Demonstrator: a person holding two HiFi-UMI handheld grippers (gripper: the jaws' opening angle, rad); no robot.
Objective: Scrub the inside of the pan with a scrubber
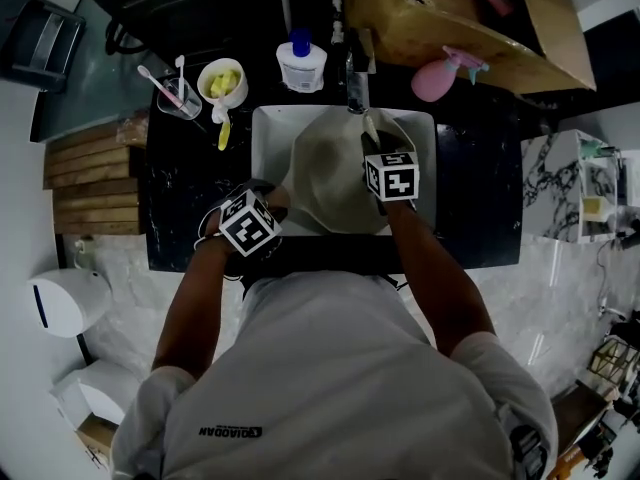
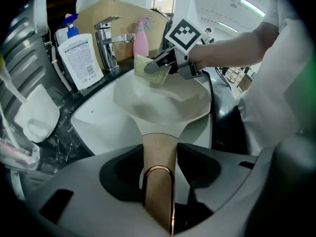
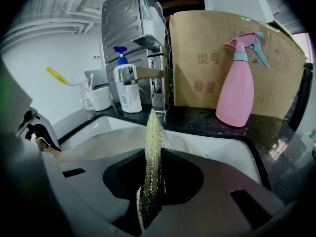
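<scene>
Pan (image 1: 340,173) is seen resting in the white sink (image 1: 270,128), its handle (image 2: 159,152) pointed at the left gripper (image 2: 159,181). The handle is flanked by that gripper's jaws, which are spread wide w/ gaps alongside, so it isn't clamped. Scrubber (image 3: 150,152) is pinched edge-on in the right gripper (image 3: 150,196), held near the pan's far rim; contact can't be told. Judged: handle should be gripped firmly to steady the pan, then scrubber pressed flat & worked in circles across the inside. "型号" & "数量" are read on the cardboard box (image 3: 222,73), "QIAODAN" on the shirt (image 1: 330,368); pump bottle (image 2: 79,56) label is too small.
</scene>
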